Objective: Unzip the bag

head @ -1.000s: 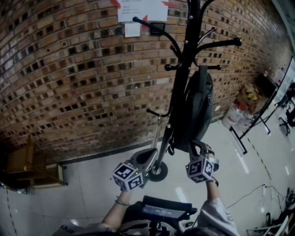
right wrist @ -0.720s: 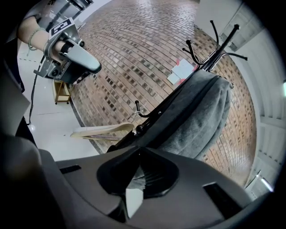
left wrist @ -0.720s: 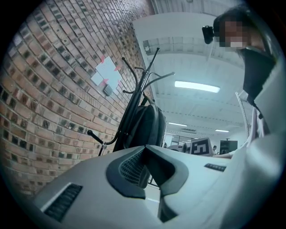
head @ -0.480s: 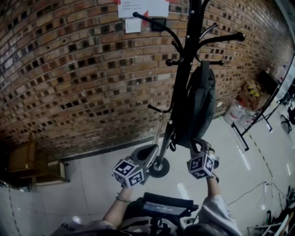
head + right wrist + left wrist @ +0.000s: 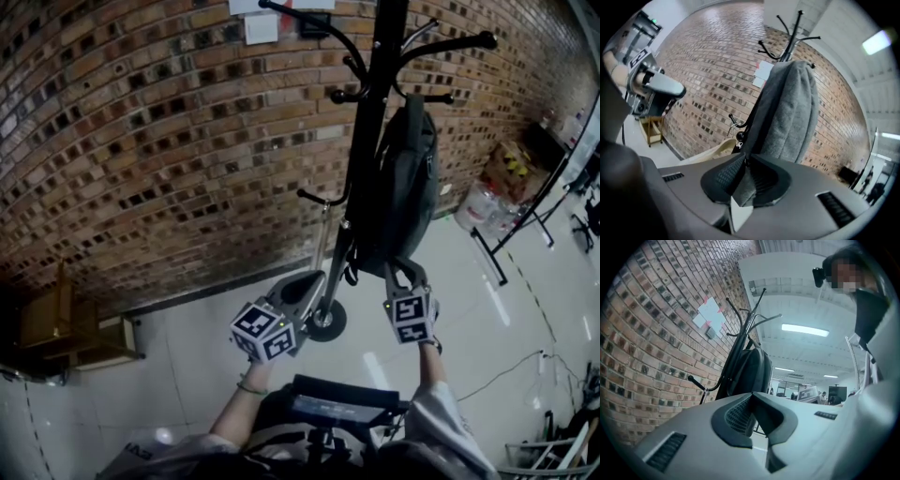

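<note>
A dark grey bag [image 5: 410,192] hangs from a hook of the black coat rack [image 5: 367,141] in front of the brick wall. My right gripper [image 5: 404,275] reaches up to the bag's bottom end. In the right gripper view the bag [image 5: 790,108] towers overhead, and a fold of its grey fabric lies between the pads of my right gripper [image 5: 743,162], whose jaws are opening. No zipper pull shows there. My left gripper [image 5: 302,284] is held left of the pole, apart from the bag [image 5: 752,373], its tips [image 5: 751,396] together and empty.
A kick scooter leans by the rack's foot, its wheel [image 5: 327,322] low between my grippers. A wooden stool [image 5: 52,330] stands at the left wall. Water bottles [image 5: 478,217] and a black frame stand [image 5: 525,239] sit at the right. A cable [image 5: 511,380] crosses the floor.
The head view has tipped, so the rack sits higher in the picture. The right gripper stays at the bag's bottom, its cube turned slightly. The left gripper has barely moved.
</note>
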A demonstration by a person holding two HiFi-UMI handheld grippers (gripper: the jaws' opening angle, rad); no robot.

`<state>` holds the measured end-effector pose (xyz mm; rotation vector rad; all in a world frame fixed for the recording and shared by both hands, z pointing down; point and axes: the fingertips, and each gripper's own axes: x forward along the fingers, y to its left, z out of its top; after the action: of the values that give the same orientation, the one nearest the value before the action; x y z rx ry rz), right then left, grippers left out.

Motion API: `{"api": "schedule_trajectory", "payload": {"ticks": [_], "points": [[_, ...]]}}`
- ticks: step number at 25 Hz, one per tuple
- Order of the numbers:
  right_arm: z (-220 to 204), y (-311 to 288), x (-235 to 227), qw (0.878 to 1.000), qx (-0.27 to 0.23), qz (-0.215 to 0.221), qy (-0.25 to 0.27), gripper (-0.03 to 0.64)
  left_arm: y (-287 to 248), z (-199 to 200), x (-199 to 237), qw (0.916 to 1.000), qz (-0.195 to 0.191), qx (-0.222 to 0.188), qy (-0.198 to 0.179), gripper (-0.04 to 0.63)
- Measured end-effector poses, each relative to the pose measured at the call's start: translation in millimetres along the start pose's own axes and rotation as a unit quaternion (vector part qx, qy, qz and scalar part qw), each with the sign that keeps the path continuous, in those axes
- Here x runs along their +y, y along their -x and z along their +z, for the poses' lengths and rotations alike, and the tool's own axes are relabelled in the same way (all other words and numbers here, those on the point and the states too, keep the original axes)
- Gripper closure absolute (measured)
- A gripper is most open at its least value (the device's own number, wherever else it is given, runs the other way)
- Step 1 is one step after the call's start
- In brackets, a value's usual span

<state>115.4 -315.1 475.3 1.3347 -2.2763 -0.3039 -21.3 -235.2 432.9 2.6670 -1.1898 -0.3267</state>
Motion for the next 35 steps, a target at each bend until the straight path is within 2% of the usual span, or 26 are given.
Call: {"api": "schedule_trajectory", "payload": {"ticks": [3,6,10,14,19,25,35], "points": [[1.2,6.4,-0.8,0.998,-0.012,-0.005,-0.064,0.586,0.2,0.1,1.2,1.0,0.003,0.001,0.004,0.588],[2.7,12.8,0.8,0.994,-0.022,-0.005,-0.105,0.574,1.0,-0.5,2.4,0.9999,0.009,0.005,0.009,0.588],[11.9,29.0,6.2,0.987,-0.045,0.011,-0.151,0.574,-0.3,-4.2,3.2,1.0,-0.002,0.003,-0.003,0.588],[32.9,45.1,11.4,0.981,-0.077,0.016,-0.179,0.574,-0.3,-4.4,2.3,1.0,-0.004,0.005,-0.002,0.588],[43.8,62.6,22.5,0.975,-0.093,0.004,-0.201,0.574,0.4,-8.3,-0.1,0.9999,-0.007,0.009,0.0,0.588],[38.8,71.8,39.1,0.953,-0.106,0.006,-0.284,0.575,0.2,-13.9,-5.3,0.9997,-0.013,0.02,-0.003,0.588],[41.1,79.6,30.7,0.943,-0.111,-0.001,-0.315,0.58,-4.1,-17.0,-16.2,0.9993,-0.027,0.026,-0.006,0.588]]}}
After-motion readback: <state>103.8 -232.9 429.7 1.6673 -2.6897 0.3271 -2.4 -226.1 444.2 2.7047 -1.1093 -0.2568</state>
